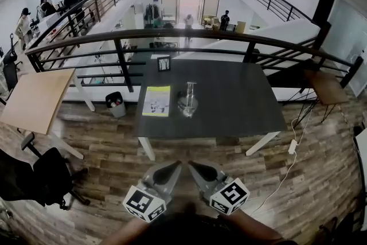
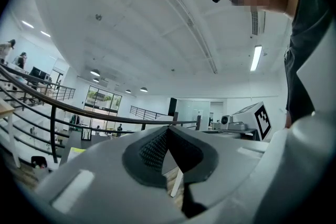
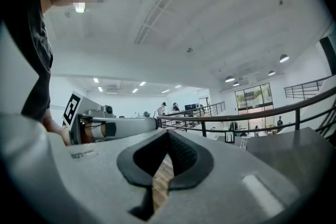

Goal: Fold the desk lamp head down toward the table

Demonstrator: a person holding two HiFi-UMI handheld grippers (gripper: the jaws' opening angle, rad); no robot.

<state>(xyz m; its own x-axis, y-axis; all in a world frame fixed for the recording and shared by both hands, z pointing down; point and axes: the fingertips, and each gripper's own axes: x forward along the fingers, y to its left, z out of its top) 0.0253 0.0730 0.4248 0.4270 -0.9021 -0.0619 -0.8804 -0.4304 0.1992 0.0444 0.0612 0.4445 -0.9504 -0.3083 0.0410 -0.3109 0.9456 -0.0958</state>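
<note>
The desk lamp (image 1: 188, 99), silvery with a round base, stands on the dark table (image 1: 241, 100) near its middle, well ahead of both grippers. My left gripper (image 1: 175, 165) and right gripper (image 1: 195, 165) hover side by side over the wooden floor, short of the table's near edge, both pointing level at it. Each is shut with nothing between its pads. In the left gripper view the jaw tips (image 2: 168, 127) meet and hide the lamp. In the right gripper view the jaw tips (image 3: 168, 131) meet, and the lamp (image 3: 243, 142) shows small on the table beyond.
A yellow-green booklet (image 1: 156, 101) lies left of the lamp and a small picture frame (image 1: 164, 63) stands at the table's far edge. A dark railing (image 1: 189, 34) runs behind. A wooden desk (image 1: 34, 99), an office chair (image 1: 49, 178) and a bin (image 1: 115, 103) are at left; a white cable (image 1: 289, 158) trails right.
</note>
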